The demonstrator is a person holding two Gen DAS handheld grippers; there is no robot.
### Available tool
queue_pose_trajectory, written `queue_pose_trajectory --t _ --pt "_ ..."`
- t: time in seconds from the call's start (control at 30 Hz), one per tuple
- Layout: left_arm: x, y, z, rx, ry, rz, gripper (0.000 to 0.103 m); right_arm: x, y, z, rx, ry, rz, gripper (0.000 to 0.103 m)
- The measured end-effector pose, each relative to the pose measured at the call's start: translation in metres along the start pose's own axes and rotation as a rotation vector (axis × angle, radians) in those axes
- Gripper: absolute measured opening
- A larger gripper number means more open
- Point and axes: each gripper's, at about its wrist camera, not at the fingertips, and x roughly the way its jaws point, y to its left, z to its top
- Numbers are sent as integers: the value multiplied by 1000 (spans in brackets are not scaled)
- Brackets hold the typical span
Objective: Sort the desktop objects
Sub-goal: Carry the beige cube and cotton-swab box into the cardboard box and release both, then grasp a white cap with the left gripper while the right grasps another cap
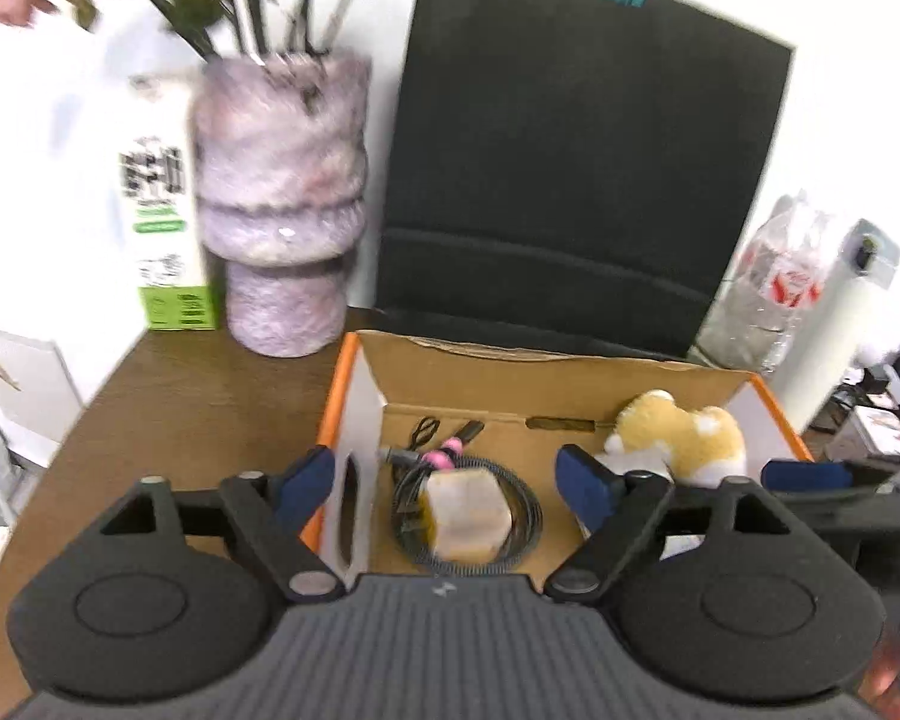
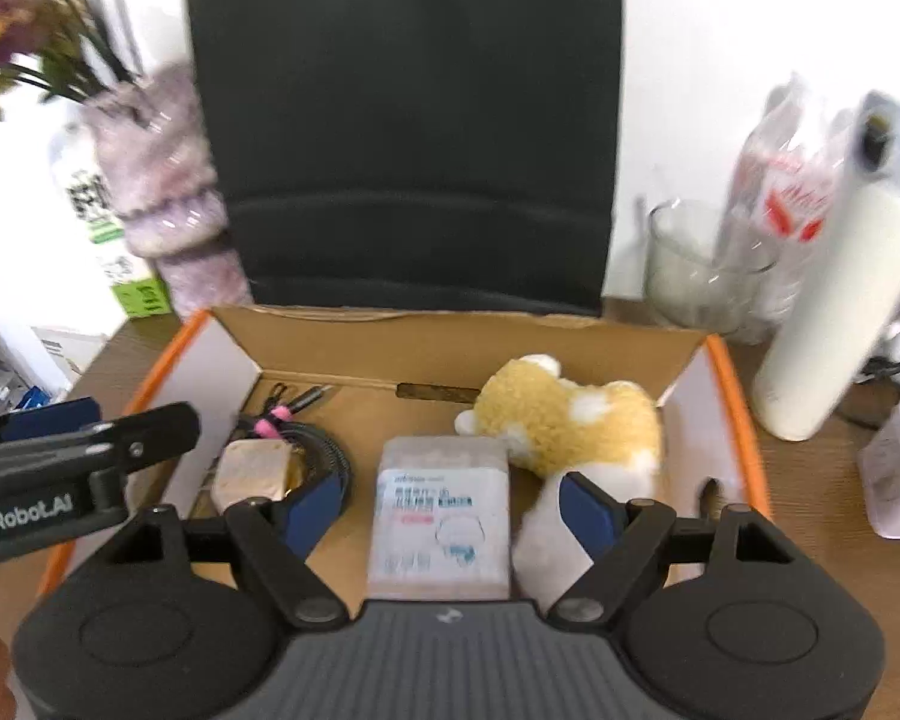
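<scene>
Both grippers poised over the open cardboard box with the orange rim, sitting on the brown counter. Left gripper with jaws spread wide, nothing between them, hanging above the box's left end. Directly below it, a small pale cube resting on top of a coiled black cable bound with a pink tie. Right gripper likewise spread, gripping nothing, above the middle of the box. Under it, a flat white packet with blue print, lying on the box floor. Just beside that packet, touching it on the right, a yellow-and-white plush toy tucked into the box's right end. Cube and cable again in the right wrist view, at the left end, well apart from the plush. Behind the box, a big black paper bag standing upright against the wall. To its left, a mauve ribbed vase with dark stems, and a white-and-green carton just beside it. On the right, a glass jar, a crinkled clear plastic bag and a tall white bottle. Whole scene a little blurred.
</scene>
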Motion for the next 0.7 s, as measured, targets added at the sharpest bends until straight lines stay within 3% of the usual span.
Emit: queue_pose_trajectory --t 0.07,0.1,0.2,0.4,0.47,0.6,0.7 --pt "-35 4 -19 -10 -45 1 101 -28 0 -12 3 -32 -2 82" --pt "-51 5 -32 -6 -68 -8 103 -41 0 -19 5 -48 -1 84" --pt "-95 5 -80 55 -89 13 103 -82 3 -52 -2 -111 12 91" --pt "-161 17 -186 58 -97 -42 103 -149 26 -170 -64 -208 -29 94" --pt "-174 20 -217 47 -85 -24 103 -164 32 -209 -94 -217 -18 94" --pt "-191 18 -263 53 -52 -18 103 -183 37 -277 -59 -194 2 94" --pt "-202 15 -278 69 -57 -11 103 -192 39 -317 -53 -187 18 94"
